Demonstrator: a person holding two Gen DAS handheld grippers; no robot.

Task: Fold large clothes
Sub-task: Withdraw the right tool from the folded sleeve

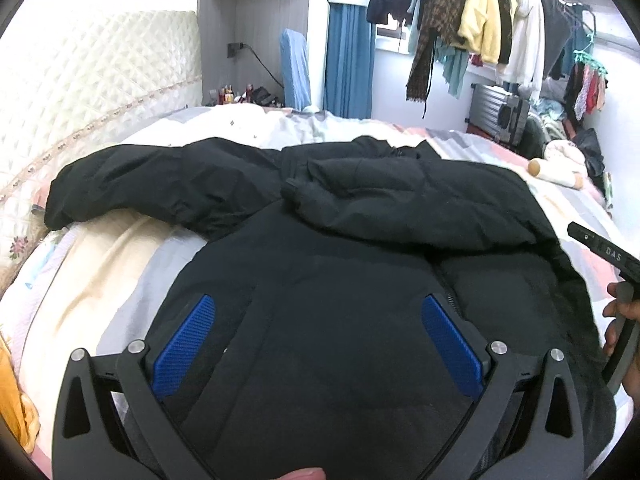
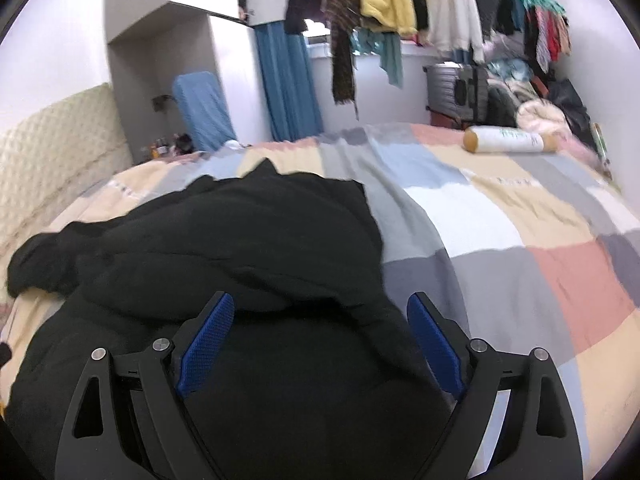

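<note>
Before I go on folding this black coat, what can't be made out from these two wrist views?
- Black coat, near hem: both views, hidden behind the gripper frames and cut off by the bottom edge.
- Bottle label: right wrist view, motion-blurred, unreadable.
- Small items beside the headboard: left wrist view, too small to identify.

Both cameras sit just behind their own open fingers and look forward and down across the bed [image 1: 224, 120] toward the far wall. The left wrist view hangs close above the black jacket [image 1: 320, 208], facing the headboard [image 1: 100, 80] corner and the clothes rail [image 1: 500, 20]. The right wrist view, somewhat blurred, seems to sit further right, taking in more bare quilt [image 2: 500, 240]. Both share the jacket, blue curtain [image 2: 286, 88], hanging clothes and the bottle [image 2: 510, 140].
</note>
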